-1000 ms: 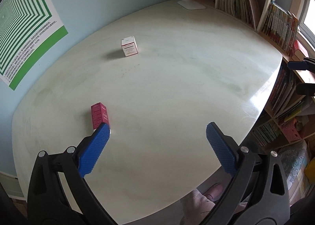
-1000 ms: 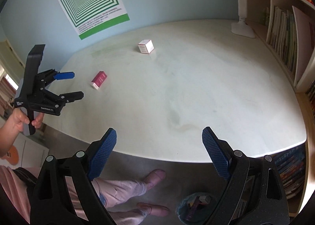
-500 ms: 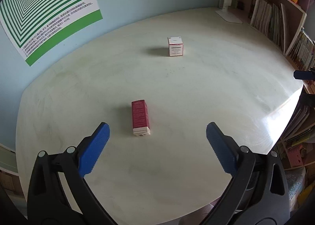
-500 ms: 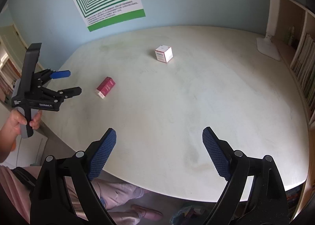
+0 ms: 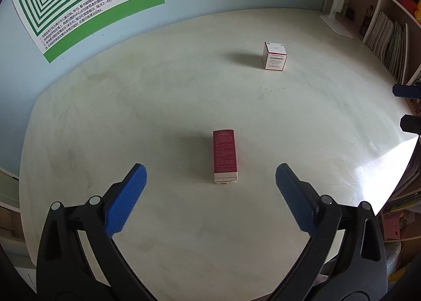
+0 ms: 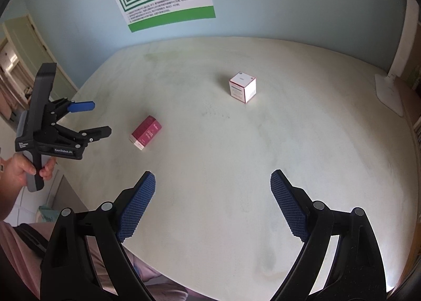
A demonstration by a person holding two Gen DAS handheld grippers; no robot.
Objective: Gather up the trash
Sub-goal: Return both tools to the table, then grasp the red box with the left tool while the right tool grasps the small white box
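Observation:
A dark red carton (image 5: 225,156) lies flat on the pale table (image 5: 158,106), just ahead of my open, empty left gripper (image 5: 210,177) and in line with the gap between its fingers. A white cube box with red edges (image 5: 275,56) stands farther back to the right. In the right wrist view the red carton (image 6: 146,132) lies left of centre and the white box (image 6: 242,87) beyond it. My right gripper (image 6: 213,185) is open and empty over the table's near part. The left gripper (image 6: 89,119) shows there, open, just left of the carton.
A green striped poster (image 5: 79,3) hangs on the blue wall. A white lamp base (image 5: 336,25) stands at the table's far right. Bookshelves (image 5: 386,35) line the right side. The right gripper's fingertips (image 5: 407,90) show at the right edge.
My left gripper has swung left and come closer, so the red carton now lies centred between its fingers. My right gripper has moved forward over the table, toward the boxes.

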